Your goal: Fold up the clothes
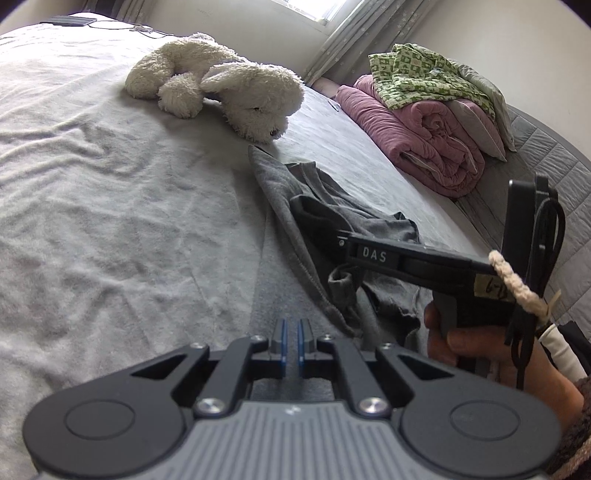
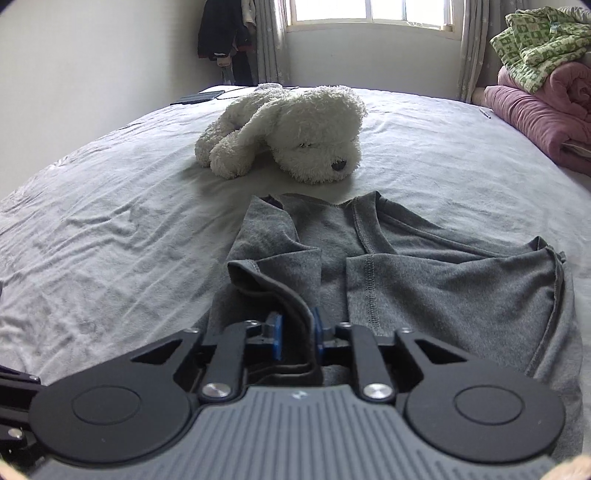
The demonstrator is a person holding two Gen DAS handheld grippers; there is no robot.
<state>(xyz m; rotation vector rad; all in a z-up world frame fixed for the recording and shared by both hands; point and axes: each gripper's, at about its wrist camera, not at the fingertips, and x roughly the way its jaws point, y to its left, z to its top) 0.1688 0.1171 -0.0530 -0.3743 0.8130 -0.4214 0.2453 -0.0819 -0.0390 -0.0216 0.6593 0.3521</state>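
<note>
Fold in progress, by the look of it, on a grey garment (image 2: 424,266) lying crumpled across the near middle of the bed, collar end pointing far toward the plush dog. Right gripper (image 2: 297,334) clamped on a folded edge of that fabric, a dark hem running up between the 2 blue pads (image 2: 276,338). Left gripper (image 1: 290,345) with pads nearly together, only a thin gap showing, nothing between them, hovering just left of the garment's near edge. Best handled by keeping the pinch firm on all layers of the hem, lifting only enough to clear the sheet, then carrying the edge across in 1 smooth arc so the cloth lands flat instead of bunching. Worth bringing the left gripper down onto the opposite edge or the crease line to pin it, since soft knit probably drags and slides on a wrinkled sheet. Pale grey bedsheet (image 2: 110,221) creased throughout, so expect some give underneath. White plush dog (image 2: 295,136) just beyond the garment, close enough to snag a far-reaching fold. Pink quilt (image 2: 535,118) rolled at far right with green patterned clothing (image 2: 535,48) on top; window (image 2: 369,11) and curtains at the far wall.
</note>
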